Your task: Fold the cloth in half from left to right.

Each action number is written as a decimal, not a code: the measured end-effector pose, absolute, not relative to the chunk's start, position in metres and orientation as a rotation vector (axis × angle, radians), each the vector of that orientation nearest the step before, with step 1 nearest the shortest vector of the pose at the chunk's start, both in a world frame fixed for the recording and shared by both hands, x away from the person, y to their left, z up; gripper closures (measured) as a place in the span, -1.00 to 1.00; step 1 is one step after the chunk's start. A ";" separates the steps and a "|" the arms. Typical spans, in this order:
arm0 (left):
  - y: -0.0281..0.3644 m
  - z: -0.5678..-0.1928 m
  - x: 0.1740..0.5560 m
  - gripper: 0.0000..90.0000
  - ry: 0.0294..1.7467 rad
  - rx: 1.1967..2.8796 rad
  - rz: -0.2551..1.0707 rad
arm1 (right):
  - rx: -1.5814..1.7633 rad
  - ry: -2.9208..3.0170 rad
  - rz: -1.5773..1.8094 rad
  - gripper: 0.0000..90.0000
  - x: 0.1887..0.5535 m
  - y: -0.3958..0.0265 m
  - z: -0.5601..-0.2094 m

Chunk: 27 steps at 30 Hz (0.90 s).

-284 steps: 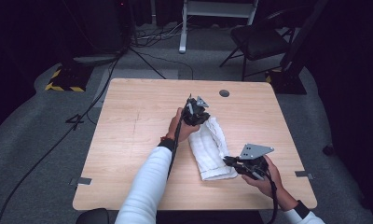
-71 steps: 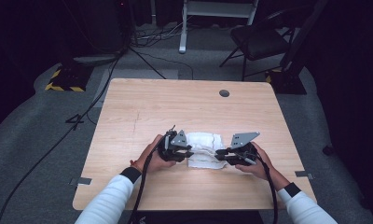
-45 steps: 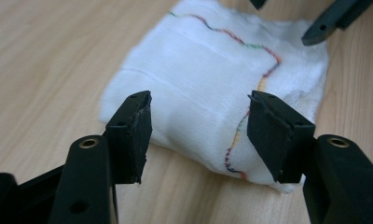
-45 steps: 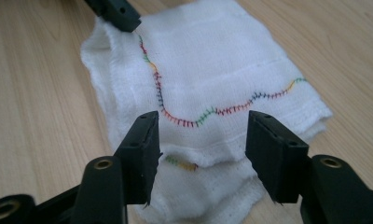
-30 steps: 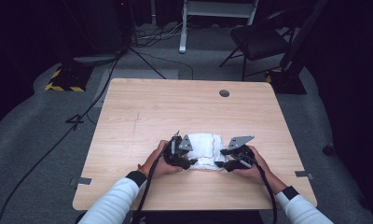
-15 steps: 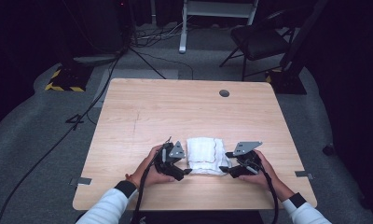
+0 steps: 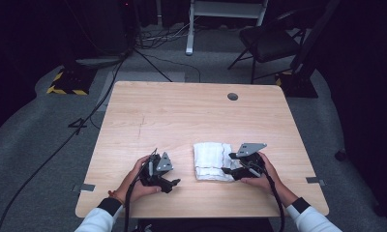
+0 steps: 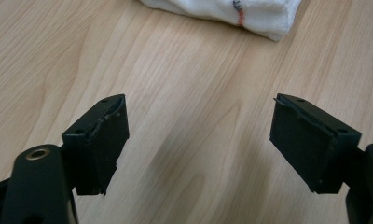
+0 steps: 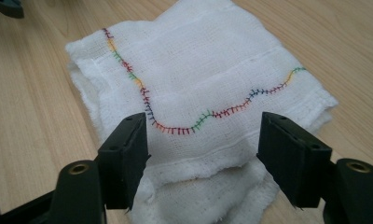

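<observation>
1. The folded cloth [image 7: 212,161] lies on the table [image 7: 182,116], at 3 o'clock from my left gripper [image 7: 168,182].
2. My right gripper [image 7: 229,170] is nearer, its jaws apart over the cloth's edge, just opened, pinching nothing.
3. My left gripper's jaws, also just opened, stand apart over bare wood.
4. The cloth's lower layers are hidden.

Around the wooden table [image 7: 182,116]
A black chair [image 7: 271,43] and a white stand [image 7: 225,9] are behind it; cables [image 7: 167,36] lie on the grey floor [image 7: 32,125], near yellow-black hazard tape [image 7: 63,82].
</observation>
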<state>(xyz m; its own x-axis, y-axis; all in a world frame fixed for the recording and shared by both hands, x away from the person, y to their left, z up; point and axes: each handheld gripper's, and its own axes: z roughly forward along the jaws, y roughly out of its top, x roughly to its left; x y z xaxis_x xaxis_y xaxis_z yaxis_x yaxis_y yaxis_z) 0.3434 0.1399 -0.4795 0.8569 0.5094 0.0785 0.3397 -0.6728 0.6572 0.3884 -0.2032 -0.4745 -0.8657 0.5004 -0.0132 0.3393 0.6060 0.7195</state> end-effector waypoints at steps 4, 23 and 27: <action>0.154 -0.483 0.342 -0.58 0.646 2.373 0.341 | 0.686 2.639 1.066 -0.25 0.391 -0.197 -0.481; 0.191 -0.499 0.343 -0.61 0.765 2.327 0.265 | 0.758 2.652 1.027 -0.19 0.431 -0.188 -0.487; 0.196 -0.503 0.343 -0.64 0.771 2.283 0.287 | 0.791 2.632 1.025 -0.19 0.446 -0.181 -0.487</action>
